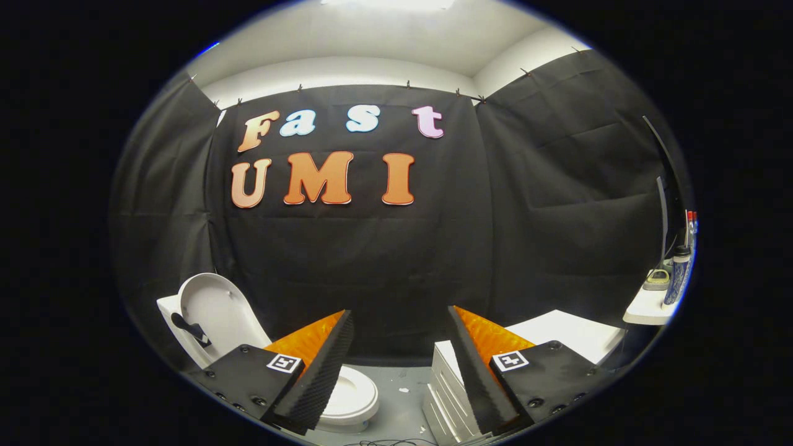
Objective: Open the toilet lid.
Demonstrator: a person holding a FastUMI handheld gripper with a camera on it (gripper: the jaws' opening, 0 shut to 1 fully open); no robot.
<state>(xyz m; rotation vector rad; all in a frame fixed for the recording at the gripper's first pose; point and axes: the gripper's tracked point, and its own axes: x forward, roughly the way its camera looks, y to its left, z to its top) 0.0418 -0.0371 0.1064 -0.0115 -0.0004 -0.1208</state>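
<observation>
Toilet lid [214, 310] stands upright against the tank, left and below my gripper [399, 347]. Gripper released, fingers wide apart, holding nothing. I judge the task done.

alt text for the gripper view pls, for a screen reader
The gripper hangs open, its fingers apart on nothing, ahead of a white toilet whose lid stands raised. A white drawer cabinet sits beside the other finger.

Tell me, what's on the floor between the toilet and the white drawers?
Bare grey floor in the gripper view; the gripper, jaws open, holds nothing between toilet and white drawers.
</observation>
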